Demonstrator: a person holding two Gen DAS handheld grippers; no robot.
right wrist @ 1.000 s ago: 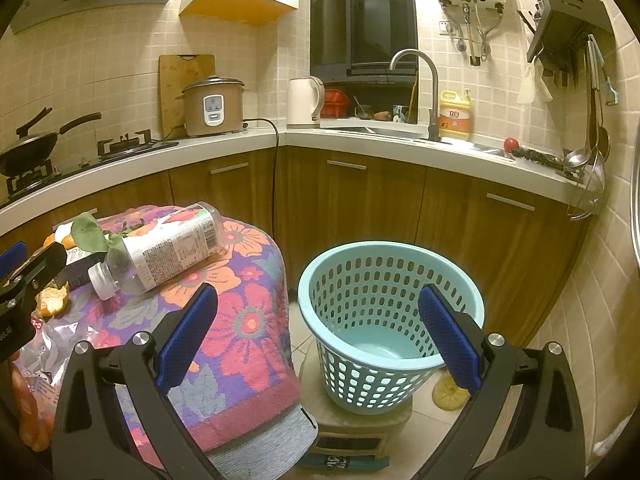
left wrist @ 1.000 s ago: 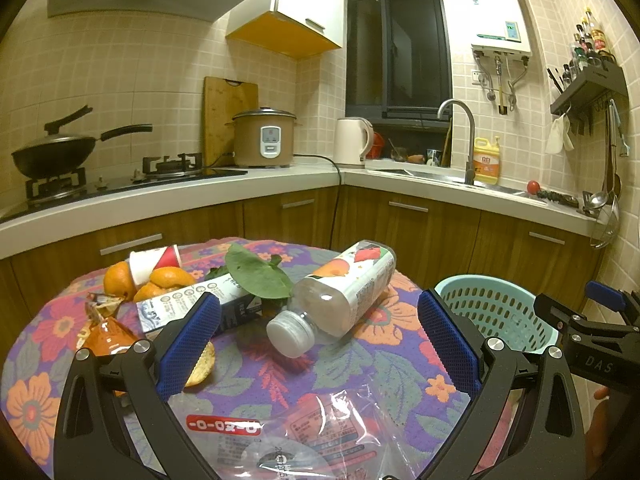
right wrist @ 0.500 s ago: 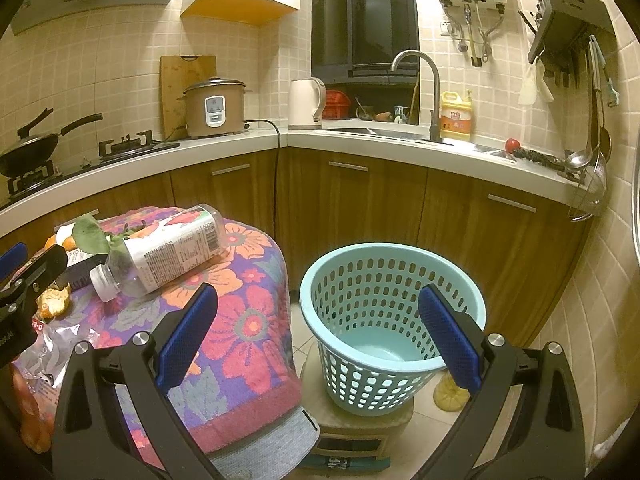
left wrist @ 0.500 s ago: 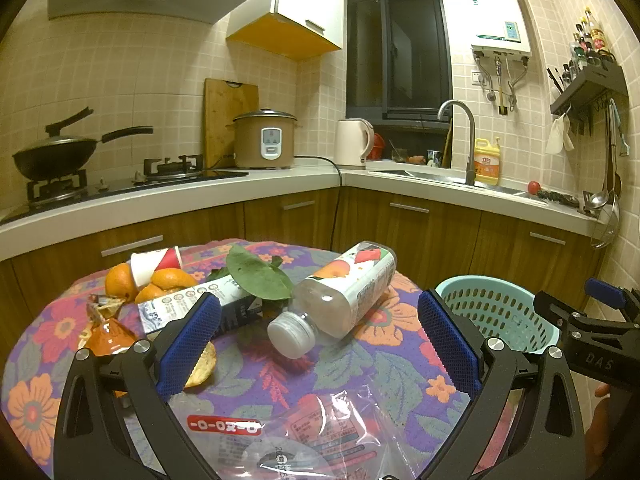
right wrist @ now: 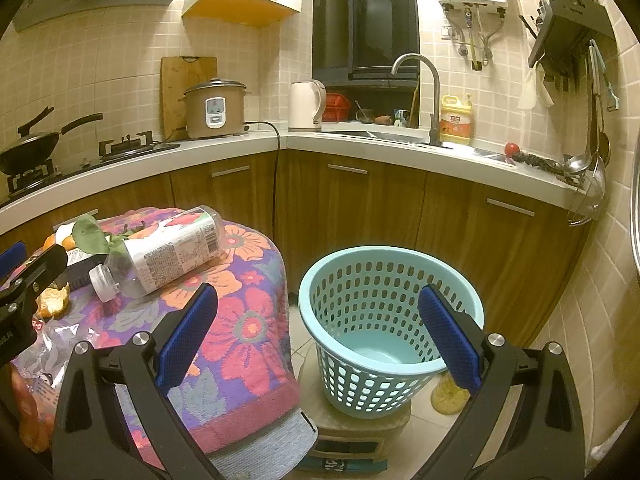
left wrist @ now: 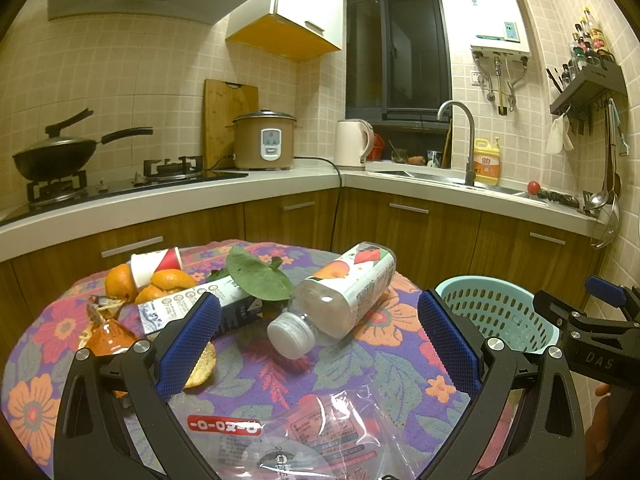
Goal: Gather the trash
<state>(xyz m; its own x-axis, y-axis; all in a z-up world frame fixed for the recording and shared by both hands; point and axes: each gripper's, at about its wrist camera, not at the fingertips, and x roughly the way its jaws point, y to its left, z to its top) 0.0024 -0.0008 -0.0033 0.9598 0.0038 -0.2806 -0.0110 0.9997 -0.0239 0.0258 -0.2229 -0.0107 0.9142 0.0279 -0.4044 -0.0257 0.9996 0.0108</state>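
An empty plastic bottle (left wrist: 340,292) lies on its side on the flowered tablecloth (left wrist: 380,344), cap towards me; it also shows in the right wrist view (right wrist: 160,256). Beside it lie a carton (left wrist: 192,308), a green leaf (left wrist: 258,278), orange peel (left wrist: 160,284), a paper cup (left wrist: 156,262), an orange wrapper (left wrist: 106,328) and a clear plastic bag (left wrist: 288,436). My left gripper (left wrist: 316,348) is open above the bag, short of the bottle. My right gripper (right wrist: 316,336) is open and empty, in front of the light blue basket (right wrist: 392,328).
The basket stands on a low box on the floor right of the table (right wrist: 248,360). Wooden cabinets and a counter with stove, rice cooker (left wrist: 264,140), kettle and sink run behind. A peel piece (right wrist: 448,396) lies on the floor by the basket.
Both views shift only slightly; the grippers stay open and the trash has not moved.
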